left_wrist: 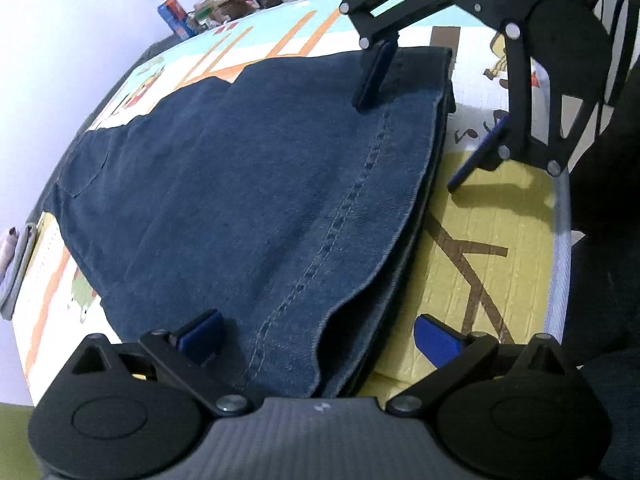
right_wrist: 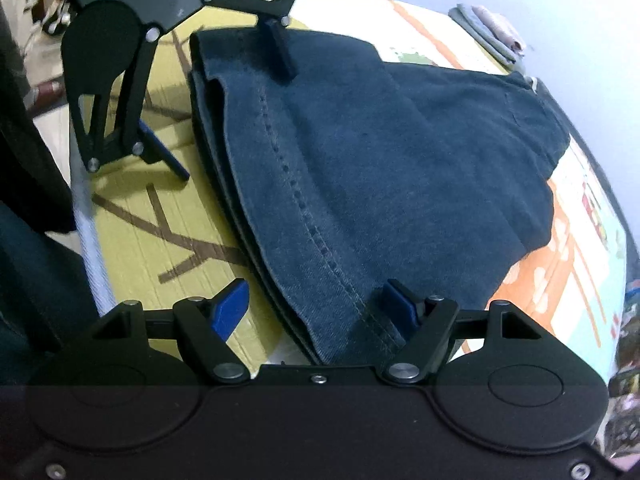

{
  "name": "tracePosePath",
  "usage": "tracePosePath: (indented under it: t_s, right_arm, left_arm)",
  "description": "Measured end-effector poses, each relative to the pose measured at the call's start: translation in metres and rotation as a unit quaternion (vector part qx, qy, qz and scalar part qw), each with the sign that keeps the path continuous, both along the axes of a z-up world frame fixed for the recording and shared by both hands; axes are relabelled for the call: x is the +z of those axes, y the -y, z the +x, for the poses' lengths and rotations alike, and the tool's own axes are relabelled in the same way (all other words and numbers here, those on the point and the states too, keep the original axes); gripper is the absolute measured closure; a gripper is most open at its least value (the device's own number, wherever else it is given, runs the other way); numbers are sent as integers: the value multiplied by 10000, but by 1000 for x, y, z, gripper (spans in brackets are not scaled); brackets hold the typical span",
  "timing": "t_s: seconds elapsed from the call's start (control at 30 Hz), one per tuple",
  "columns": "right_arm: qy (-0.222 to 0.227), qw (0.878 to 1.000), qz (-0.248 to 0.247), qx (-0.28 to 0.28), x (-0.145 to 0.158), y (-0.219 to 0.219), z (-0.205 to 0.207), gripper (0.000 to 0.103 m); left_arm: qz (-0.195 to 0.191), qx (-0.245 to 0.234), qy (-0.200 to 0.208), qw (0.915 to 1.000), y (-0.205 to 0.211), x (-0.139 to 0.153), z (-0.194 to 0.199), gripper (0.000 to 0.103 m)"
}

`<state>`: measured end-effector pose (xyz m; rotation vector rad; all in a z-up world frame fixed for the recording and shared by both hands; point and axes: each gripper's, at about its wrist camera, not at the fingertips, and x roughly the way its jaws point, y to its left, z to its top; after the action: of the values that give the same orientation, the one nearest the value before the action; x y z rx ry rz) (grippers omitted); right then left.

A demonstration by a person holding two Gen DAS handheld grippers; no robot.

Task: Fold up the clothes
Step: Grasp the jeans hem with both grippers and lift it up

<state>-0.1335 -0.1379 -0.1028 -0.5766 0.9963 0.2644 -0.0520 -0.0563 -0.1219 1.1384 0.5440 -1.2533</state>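
Left hand-held gripper: standing unclenched, straddling the near hem corner of the jeans
Right hand-held gripper: gaping likewise at the other corner
Jeans: lying folded on the playmat
Risk: I'm judging the pads may be catching only the top layer, splitting the stack
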Motion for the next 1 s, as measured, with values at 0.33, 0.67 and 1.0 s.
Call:
tracePosePath:
  t_s: [0.33,0.67,1.0]
  right_arm:
    - [222,9995,-216,70,-15,1,13,23]
    - [138,9999,-15,87,-8,8,30,57]
    - [-106,9966,749,-314,15,28,41,80]
  left_arm:
    - [-93,74,75,9999,7,-1,12,0]
    - [-167,387,-33,9991,19,7,32,1]
    - [-164,607,-1530,9862,15,34,59,35]
